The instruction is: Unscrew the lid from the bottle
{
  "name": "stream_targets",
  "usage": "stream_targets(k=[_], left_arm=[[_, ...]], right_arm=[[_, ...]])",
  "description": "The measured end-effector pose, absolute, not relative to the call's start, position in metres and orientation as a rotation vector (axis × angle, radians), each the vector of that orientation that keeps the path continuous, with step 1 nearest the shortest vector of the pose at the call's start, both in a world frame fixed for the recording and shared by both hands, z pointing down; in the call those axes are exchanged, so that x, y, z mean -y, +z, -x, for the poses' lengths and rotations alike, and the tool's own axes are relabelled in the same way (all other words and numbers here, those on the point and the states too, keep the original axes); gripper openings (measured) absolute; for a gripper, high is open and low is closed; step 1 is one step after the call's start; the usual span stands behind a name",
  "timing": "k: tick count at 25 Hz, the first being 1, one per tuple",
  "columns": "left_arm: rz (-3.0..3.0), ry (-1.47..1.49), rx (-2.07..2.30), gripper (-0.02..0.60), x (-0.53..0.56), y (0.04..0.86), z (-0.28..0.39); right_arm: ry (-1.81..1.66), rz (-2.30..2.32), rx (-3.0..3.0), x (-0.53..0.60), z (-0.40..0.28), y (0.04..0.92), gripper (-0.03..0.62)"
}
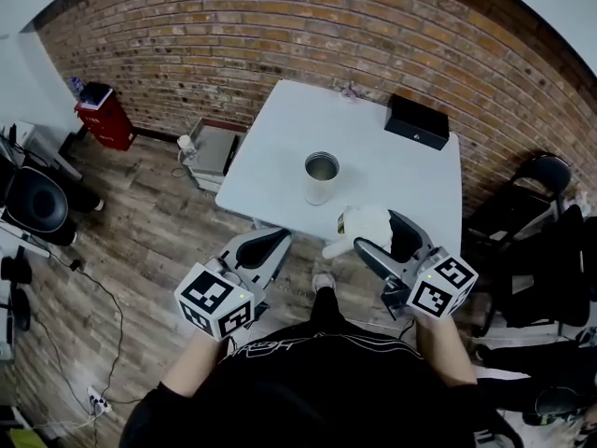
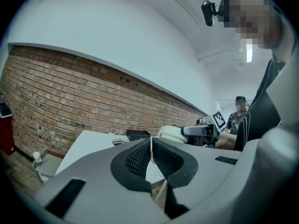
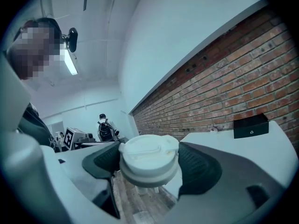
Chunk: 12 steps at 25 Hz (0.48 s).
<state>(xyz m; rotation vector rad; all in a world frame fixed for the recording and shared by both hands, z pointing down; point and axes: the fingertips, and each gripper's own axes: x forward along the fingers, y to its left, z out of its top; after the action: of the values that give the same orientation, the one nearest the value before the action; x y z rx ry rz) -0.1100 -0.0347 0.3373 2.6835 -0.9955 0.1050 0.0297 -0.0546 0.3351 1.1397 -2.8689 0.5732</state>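
Round, smooth white plastic lid (image 3: pixel 148 158) clamped between ribbed black pads of right gripper (image 1: pixel 381 238). Open, shiny metal bottle (image 1: pixel 320 177) upright on white table (image 1: pixel 280 138), well apart from it. Left gripper (image 2: pixel 151 156) closed, empty.

The left tool (image 1: pixel 276 239) and the right tool (image 1: pixel 378 233) are pale grey shells with black ribbed pads (image 2: pixel 138 160) lining the jaws and a black-and-white marker cube (image 1: pixel 216 299) behind each, while the person wears a black top (image 1: pixel 317 385) with white lettering near the collar.
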Motion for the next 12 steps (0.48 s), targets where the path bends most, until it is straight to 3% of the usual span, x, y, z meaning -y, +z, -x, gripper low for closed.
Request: stream_targets(k=[12], left_arm=[[-2.671, 0.138, 0.952, 0.037, 0.036, 0.35, 0.104]], right_arm=[[0.558, -1.149, 2.859, 0.049, -0.03, 0.345, 0.388]])
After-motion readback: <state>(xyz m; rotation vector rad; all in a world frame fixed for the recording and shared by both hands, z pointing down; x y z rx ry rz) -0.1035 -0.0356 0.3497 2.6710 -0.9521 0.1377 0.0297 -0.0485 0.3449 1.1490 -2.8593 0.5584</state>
